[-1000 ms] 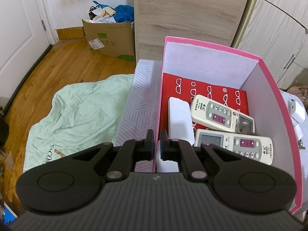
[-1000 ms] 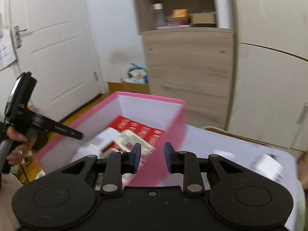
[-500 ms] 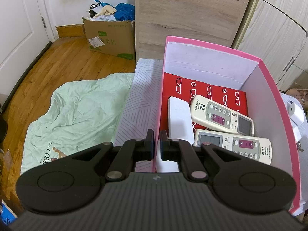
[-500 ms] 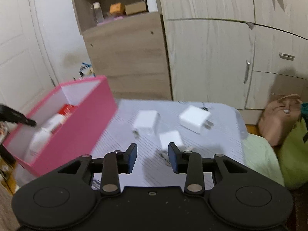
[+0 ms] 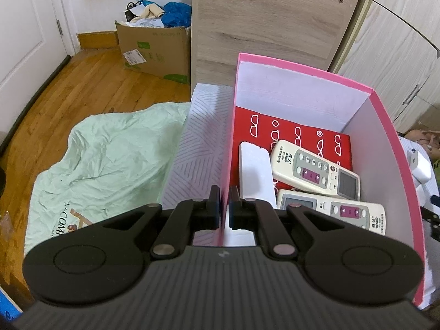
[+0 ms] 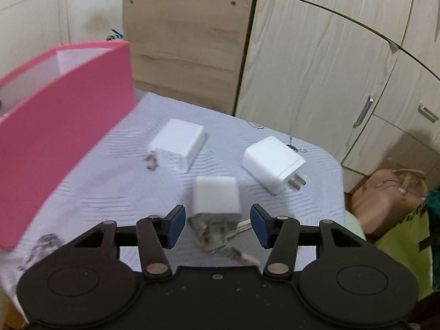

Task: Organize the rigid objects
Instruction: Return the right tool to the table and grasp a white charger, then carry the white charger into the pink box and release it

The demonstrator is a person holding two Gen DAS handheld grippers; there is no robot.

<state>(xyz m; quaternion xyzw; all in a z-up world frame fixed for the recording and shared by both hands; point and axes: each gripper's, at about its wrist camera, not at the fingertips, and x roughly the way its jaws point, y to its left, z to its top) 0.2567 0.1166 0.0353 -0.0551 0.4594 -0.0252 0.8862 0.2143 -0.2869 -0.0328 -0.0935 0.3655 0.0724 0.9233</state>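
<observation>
Left gripper (image 5: 224,205): clamped on the near left wall of the pink box (image 5: 382,126), one finger outside the wall and one inside.
Right gripper (image 6: 217,224): jaws spread wide, poised over the table; the near charger (image 6: 216,195) is seen between the fingertips, with no contact on either side.
Near charger: small white cube, blurred; grey prongs or keys are noted just below it, detail not discernible.
Left charger (image 6: 178,144): white block lying on the cloth beside the box wall, prongs pointing toward the camera's left, apart from the other two.
Right charger (image 6: 273,163): white block lying flat, two prongs directed toward the lower right.
Pink box: stood on the table at its left end; white inside, red patterned sheet (image 5: 299,137) on the floor of it.
Box contents: upper remote (image 5: 315,170) and lower remote (image 5: 331,210) are laid side by side, faces up; a plain white remote (image 5: 255,173) is laid face down along the left wall.
Table cloth (image 6: 115,192): pale with a grey line pattern, all three chargers resting on it.
Surroundings: mint sheet (image 5: 96,159) is spread on the wooden floor left of the table; a cardboard carton (image 5: 154,51) is seen against the far wall; wardrobe doors (image 6: 316,77) are behind the table; a tan handbag (image 6: 390,198) is on the floor at the right.
</observation>
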